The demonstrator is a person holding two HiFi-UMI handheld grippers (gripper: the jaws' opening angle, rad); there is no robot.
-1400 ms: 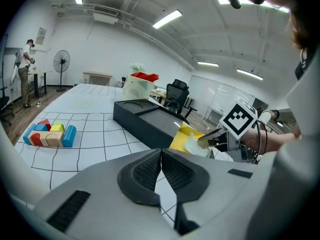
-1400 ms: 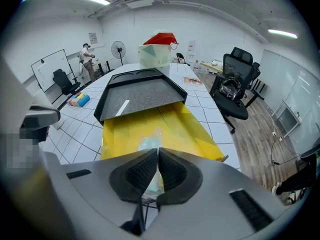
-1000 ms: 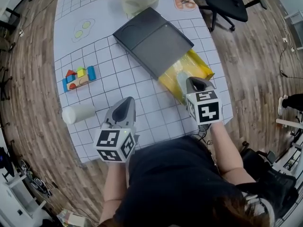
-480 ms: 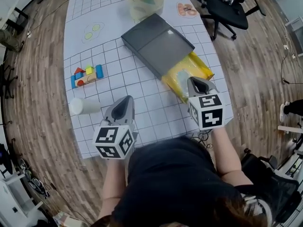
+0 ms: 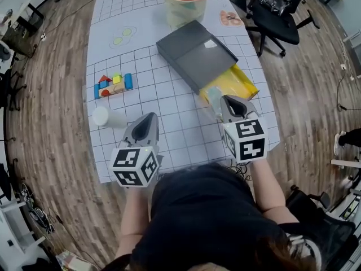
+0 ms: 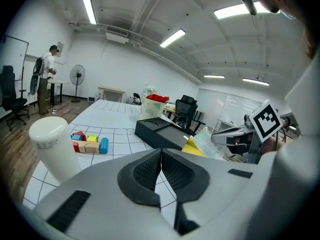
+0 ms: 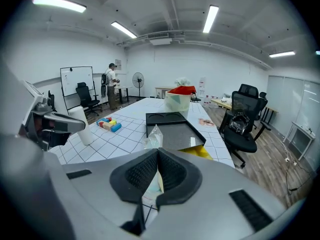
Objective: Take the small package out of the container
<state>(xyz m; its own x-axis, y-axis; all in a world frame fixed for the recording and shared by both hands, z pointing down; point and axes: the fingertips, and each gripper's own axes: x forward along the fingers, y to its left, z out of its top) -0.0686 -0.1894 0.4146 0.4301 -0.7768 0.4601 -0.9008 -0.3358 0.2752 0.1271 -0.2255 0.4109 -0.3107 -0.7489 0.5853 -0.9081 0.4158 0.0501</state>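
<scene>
The right gripper's [image 7: 157, 151] pads are clamping the small package [image 7: 152, 135], its long axis running forward past the fingertips toward the container [image 7: 176, 134] just beyond, while the left gripper [image 6: 161, 153], pointing level, is pressing its jaws together on nothing.

Noted: the tabletop [image 5: 169, 103] is white with a dark square grid. The container [image 5: 194, 52] has a dark grey shell and a yellow inner tray. The small package [image 7: 151, 138] is clear film with a pale green tint. The left tongs [image 6: 161, 151] and right tongs [image 7: 158, 151] are grey with black ribbed pads and black-and-white square markers. The blocks [image 5: 113, 85] are red, blue, yellow, green and tan. The cylinder [image 5: 108, 117] is white. The bucket [image 5: 186, 13] is cream, red on top. The floor [image 5: 51, 151] is brown wood plank.
</scene>
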